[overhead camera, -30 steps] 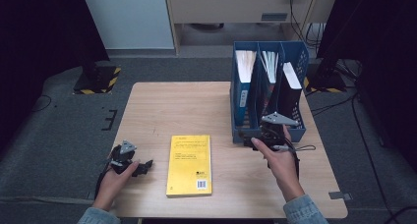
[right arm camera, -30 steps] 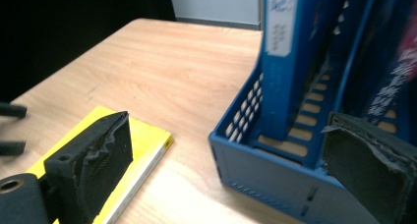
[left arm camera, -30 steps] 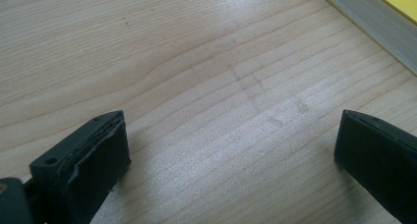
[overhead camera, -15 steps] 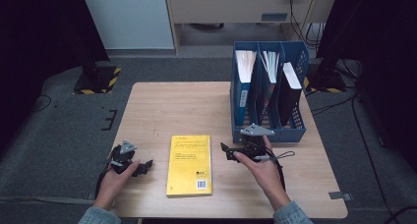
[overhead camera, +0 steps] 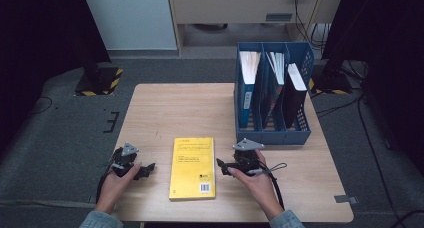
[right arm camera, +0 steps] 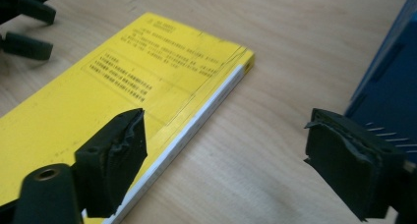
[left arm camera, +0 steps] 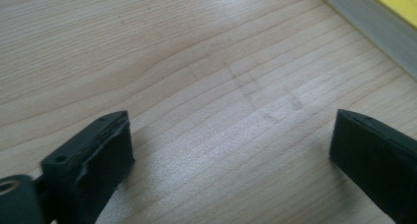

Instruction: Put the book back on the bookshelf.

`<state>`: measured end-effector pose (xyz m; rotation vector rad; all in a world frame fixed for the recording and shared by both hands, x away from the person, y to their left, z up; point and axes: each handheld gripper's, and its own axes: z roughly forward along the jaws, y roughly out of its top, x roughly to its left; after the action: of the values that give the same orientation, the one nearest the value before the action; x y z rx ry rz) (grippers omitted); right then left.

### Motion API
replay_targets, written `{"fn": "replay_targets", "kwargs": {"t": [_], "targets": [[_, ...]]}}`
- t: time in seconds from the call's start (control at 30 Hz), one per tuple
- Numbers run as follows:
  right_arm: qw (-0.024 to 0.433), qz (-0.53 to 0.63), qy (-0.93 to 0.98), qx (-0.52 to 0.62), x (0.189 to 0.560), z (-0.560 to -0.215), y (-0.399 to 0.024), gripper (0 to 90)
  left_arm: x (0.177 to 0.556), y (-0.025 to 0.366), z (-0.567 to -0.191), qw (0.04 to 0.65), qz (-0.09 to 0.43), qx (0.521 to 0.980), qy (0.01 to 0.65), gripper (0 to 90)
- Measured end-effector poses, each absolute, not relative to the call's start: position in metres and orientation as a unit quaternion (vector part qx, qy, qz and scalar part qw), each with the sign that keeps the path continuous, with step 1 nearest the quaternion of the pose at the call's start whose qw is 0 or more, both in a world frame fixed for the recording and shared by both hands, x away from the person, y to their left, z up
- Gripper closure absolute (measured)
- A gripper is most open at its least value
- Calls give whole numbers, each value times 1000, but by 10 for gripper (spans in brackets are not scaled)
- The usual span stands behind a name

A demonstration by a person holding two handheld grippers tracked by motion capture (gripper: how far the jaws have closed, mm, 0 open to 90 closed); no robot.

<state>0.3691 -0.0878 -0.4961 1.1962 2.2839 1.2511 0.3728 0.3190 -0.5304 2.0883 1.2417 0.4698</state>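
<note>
A yellow book (overhead camera: 192, 167) lies flat on the wooden table (overhead camera: 170, 113), front centre. My right gripper (overhead camera: 222, 166) is low at the book's right edge and points left at it. In the right gripper view its jaws stand apart and have just been closing a little; one finger (right arm camera: 115, 155) hangs over the cover (right arm camera: 123, 86), the other (right arm camera: 349, 160) is off the book, and the page edge lies between them untouched. My left gripper (overhead camera: 148, 169) rests left of the book, open (left arm camera: 231, 160) over bare wood, with the book's corner (left arm camera: 393, 0) at the view's top right.
A blue file organizer (overhead camera: 272, 133) with three slots of books and folders stands at the table's back right, close behind the right hand; its wall (right arm camera: 388, 76) is beside the right finger. Bare wood lies behind the book and between it and the left gripper.
The right hand has come left and down from the front of the organizer to the book's right edge. The left hand and the book have stayed put.
</note>
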Motion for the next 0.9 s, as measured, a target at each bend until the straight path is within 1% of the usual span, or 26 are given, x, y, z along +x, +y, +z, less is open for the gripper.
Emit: {"fn": "replay_targets", "kwargs": {"t": [0.03,0.1,0.23,0.3,0.4,0.47,0.57,0.73,0.9], "targets": [[133,430,794,407,367,-498,-84,195,372,317,-527,331,178,798,472,40],[133,428,800,399,365,-499,-81,195,371,315,-525,333,176,800,467,46],[125,424,808,390,362,-502,-75,174,367,303,-517,344,171,806,450,56],[118,425,811,385,359,-505,-70,176,362,290,-509,358,164,809,437,67],[108,424,814,383,357,-508,-64,181,357,270,-504,377,140,810,426,88],[104,425,815,380,356,-510,-59,186,354,256,-502,377,139,820,407,104],[105,416,823,373,353,-514,-53,182,351,243,-507,369,126,833,393,104],[92,406,831,368,352,-519,-47,179,349,231,-514,356,118,843,385,97],[85,401,835,368,350,-523,-43,174,349,228,-518,356,109,844,386,81]]}}
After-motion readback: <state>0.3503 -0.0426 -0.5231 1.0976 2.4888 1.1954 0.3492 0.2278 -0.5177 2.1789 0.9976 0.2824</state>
